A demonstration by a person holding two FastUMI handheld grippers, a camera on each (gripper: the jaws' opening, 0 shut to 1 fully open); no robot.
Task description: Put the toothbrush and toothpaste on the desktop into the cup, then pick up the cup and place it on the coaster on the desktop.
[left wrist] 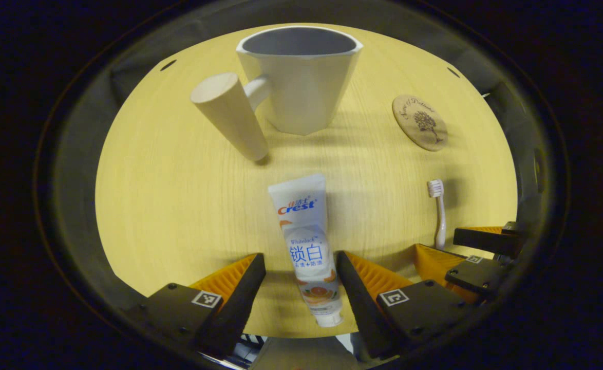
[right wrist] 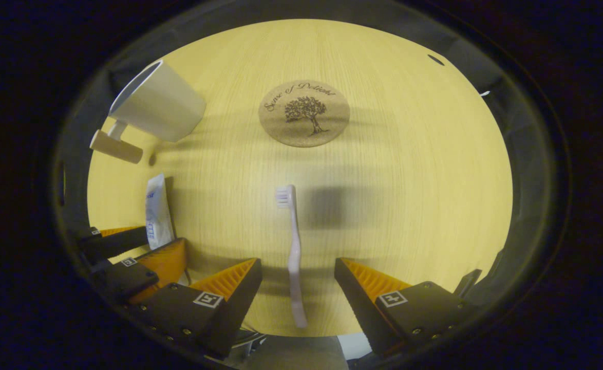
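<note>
Left claw (left wrist: pixel 300 277) wide open astride toothpaste (left wrist: pixel 307 246) — right claw (right wrist: pixel 297 282) wide open astride toothbrush (right wrist: pixel 293 252), untouched.

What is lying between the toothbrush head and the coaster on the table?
Nothing. In the right gripper view, the stretch from the toothbrush head up to the coaster is bare table, crossed only by a soft shadow.

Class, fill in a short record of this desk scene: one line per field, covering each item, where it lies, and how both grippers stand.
toothpaste: flat on the desktop, between the open fingers of the left gripper
toothbrush: flat, between the open fingers of the right gripper
cup: upright, empty, wooden handle to one side
coaster: bare, beside the cup
task: nothing in the cup yet
</note>
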